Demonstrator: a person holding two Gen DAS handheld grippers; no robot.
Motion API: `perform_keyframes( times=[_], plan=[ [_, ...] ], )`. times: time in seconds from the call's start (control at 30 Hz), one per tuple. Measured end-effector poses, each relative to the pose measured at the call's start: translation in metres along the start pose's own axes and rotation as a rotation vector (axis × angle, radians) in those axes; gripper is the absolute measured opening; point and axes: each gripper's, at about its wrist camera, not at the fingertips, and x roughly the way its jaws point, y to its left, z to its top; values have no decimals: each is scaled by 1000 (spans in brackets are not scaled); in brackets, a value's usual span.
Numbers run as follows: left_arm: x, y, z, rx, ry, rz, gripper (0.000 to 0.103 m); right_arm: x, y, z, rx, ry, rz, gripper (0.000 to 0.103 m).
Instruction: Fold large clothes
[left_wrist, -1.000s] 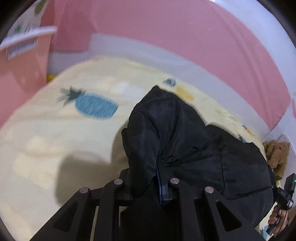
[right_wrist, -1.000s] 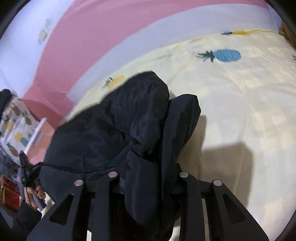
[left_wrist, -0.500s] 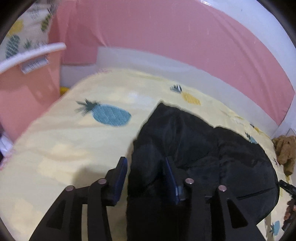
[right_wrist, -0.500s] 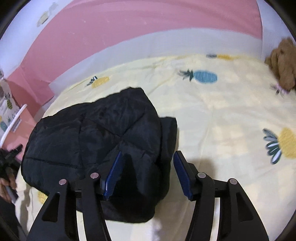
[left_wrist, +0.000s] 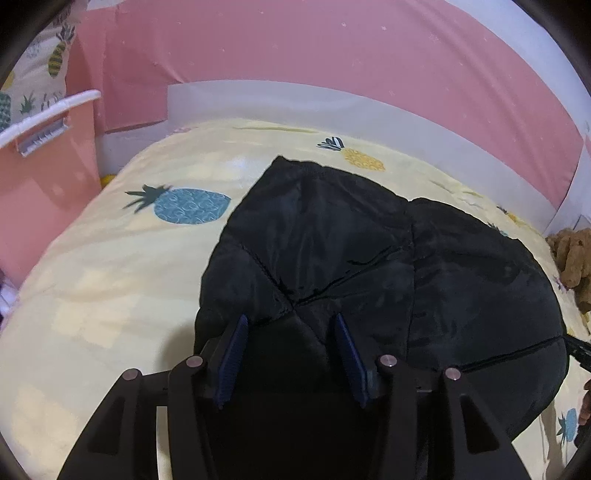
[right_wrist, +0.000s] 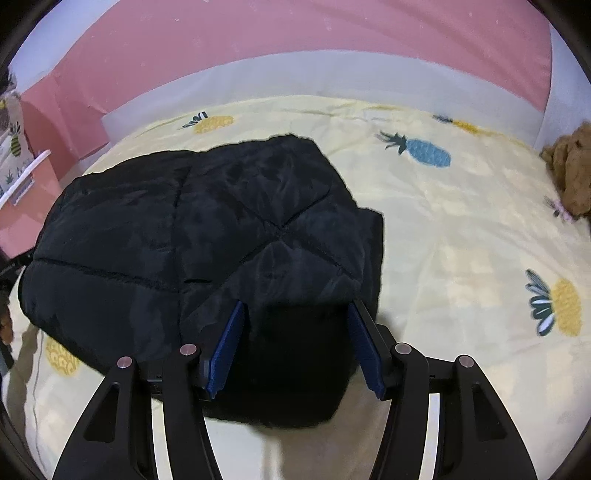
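A black quilted jacket (left_wrist: 369, 258) lies folded in a bundle on the yellow pineapple-print bed sheet (left_wrist: 110, 277). My left gripper (left_wrist: 290, 321) hovers over the jacket's near left part. Its jaws are opening, the blue pads stand apart, and the fabric lies loose below them with nothing pinched. In the right wrist view the jacket (right_wrist: 184, 221) fills the left and middle of the sheet (right_wrist: 461, 240). My right gripper (right_wrist: 295, 306) is open over the jacket's near right corner, its pads clear of the cloth.
A pink padded wall (left_wrist: 332, 55) runs along the far side of the bed. A pink bin with a white rim (left_wrist: 44, 166) stands off the left edge. A brown plush toy (right_wrist: 572, 177) lies at the right edge of the bed.
Both grippers held bunched folds of the jacket a second ago. Both have let go and drawn back and up. The jacket has dropped and settled flat on the sheet.
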Motion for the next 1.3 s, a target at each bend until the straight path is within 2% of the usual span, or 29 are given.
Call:
perform_keyframes(
  times=[0.13, 0.23, 0.5, 0.7, 1.03, 1.3],
  plan=[
    [-32, -13, -4, 24, -26, 35, 49, -32, 11, -10, -27, -43, -7, 58],
    [-60, -28, -12, 41, -51, 34, 49, -57, 20, -23, -42, -68, -1, 58],
    [-138, -76, -65, 79, -67, -20, 59, -127, 42, -68, -53, -129, 20, 59],
    [-189, -104, -109, 105, -75, -50, 61, -165, 63, -101, -86, -157, 20, 65],
    [-235, -110, -164, 77, -34, -52, 61, -193, 93, -142, -114, -140, 61, 65],
    [-244, -107, -178, 74, -13, -46, 61, -201, 109, -154, -159, -153, 50, 65]
  ],
)
